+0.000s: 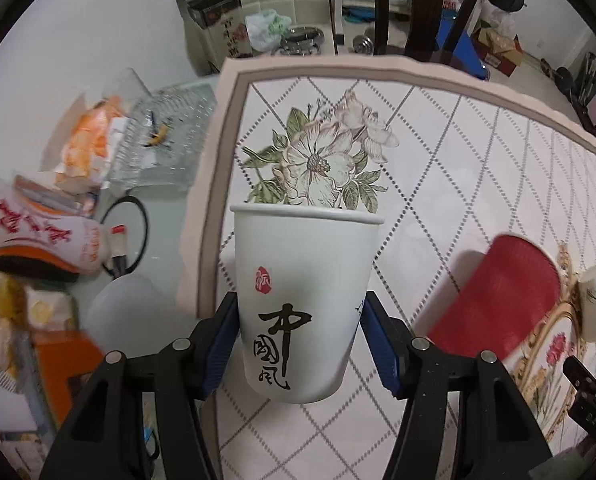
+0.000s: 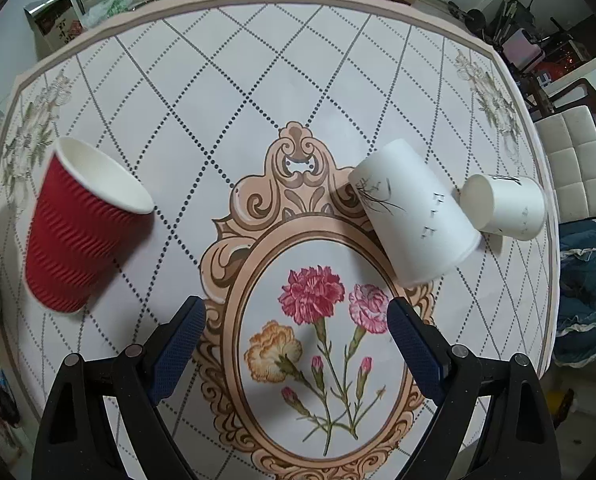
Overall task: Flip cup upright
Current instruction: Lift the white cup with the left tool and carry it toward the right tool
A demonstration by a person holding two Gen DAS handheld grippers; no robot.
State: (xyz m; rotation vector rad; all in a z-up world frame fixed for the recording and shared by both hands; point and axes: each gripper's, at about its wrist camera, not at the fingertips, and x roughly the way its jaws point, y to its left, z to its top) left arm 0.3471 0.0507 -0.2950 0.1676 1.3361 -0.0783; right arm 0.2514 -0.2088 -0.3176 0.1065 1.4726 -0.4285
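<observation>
Left tongs point(image 1: 299, 350) hold one white paper cup point(image 1: 303, 300) between their two blue pads point(image 1: 379, 346), one pad pressed on each side of its lower half. That cup stands mouth up, black brush lettering and a small red seal facing the left wrist camera, above the corner of the counter point(image 1: 477, 160) where a large pale flower is printed on the patterned cloth.

Right tongs point(image 2: 298, 344) are spread wide with nothing between them, hovering over the oval frame of pink and orange flowers at the middle of the counter point(image 2: 258, 80).

Counting cups across both views gives four. One red ribbed cup point(image 2: 84, 232) sits upright on the left part of the cloth, its white inside showing. Two more white cups lie on the right part: a larger one point(image 2: 413, 216) tipped over with its base toward the far side and its rim toward the camera, and a smaller one point(image 2: 503, 206) on its side just beside it, near the counter edge; whether the two touch is unclear. From the left wrist view the red cup point(image 1: 497, 300) appears to the right of the held cup, well apart from it.

Beyond the cloth on the left lie packets and one clear glass tray point(image 1: 166, 136).
</observation>
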